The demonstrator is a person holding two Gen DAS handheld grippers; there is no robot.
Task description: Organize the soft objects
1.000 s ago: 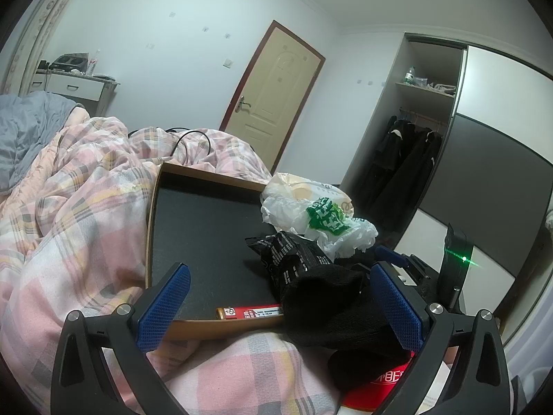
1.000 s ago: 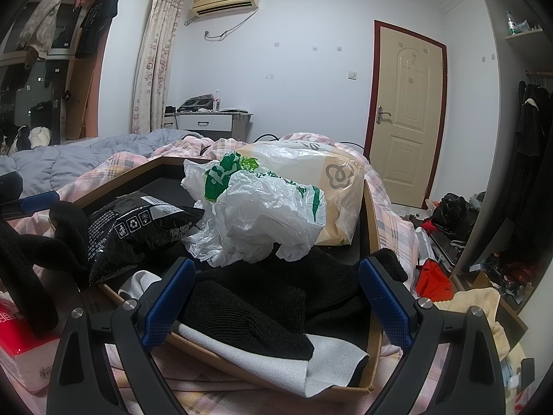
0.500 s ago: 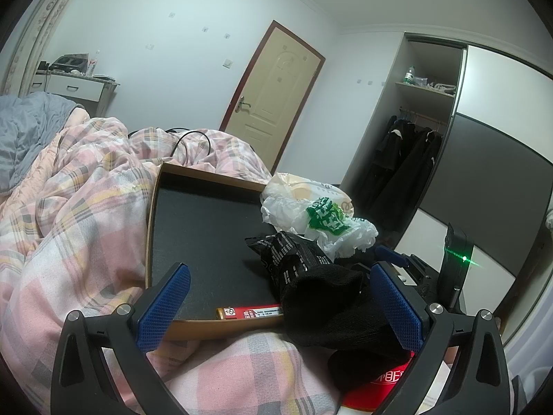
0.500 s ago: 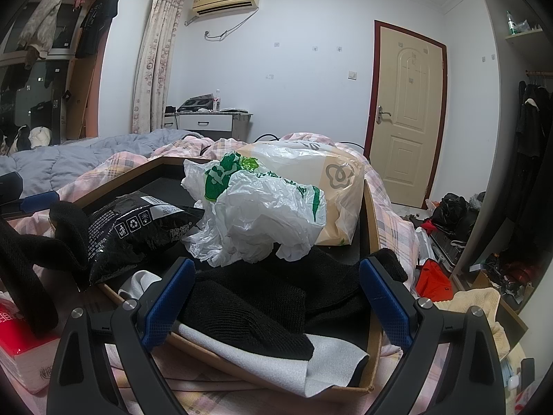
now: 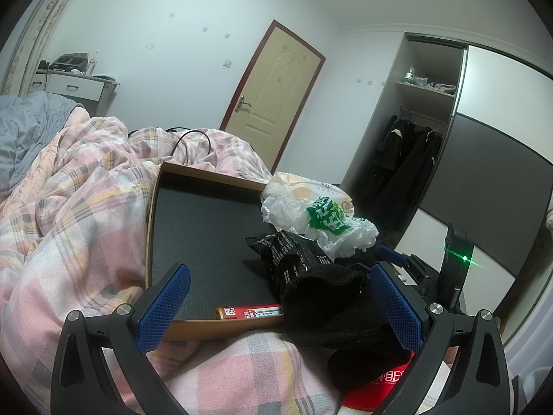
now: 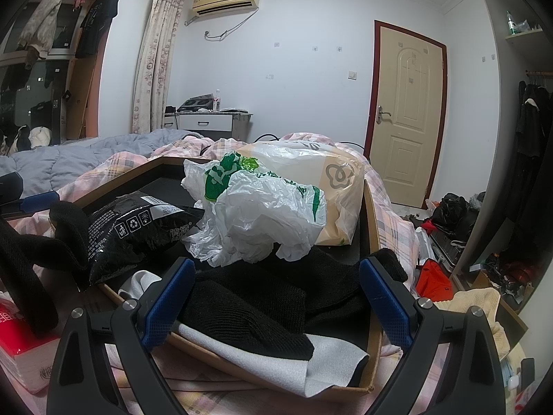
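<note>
A wooden tray with a black floor lies on a pink plaid quilt. On it are a white and green plastic bag, a beige bag, a black foil packet and black knit socks over a grey cloth. My left gripper is open, its right finger beside a black sock at the tray's near edge. My right gripper is open over the black socks.
A red pack lies on the quilt beside the tray. A red and white stick lies at the tray's near edge. A grey duvet, a door and a wardrobe are behind. Clutter covers the floor at right.
</note>
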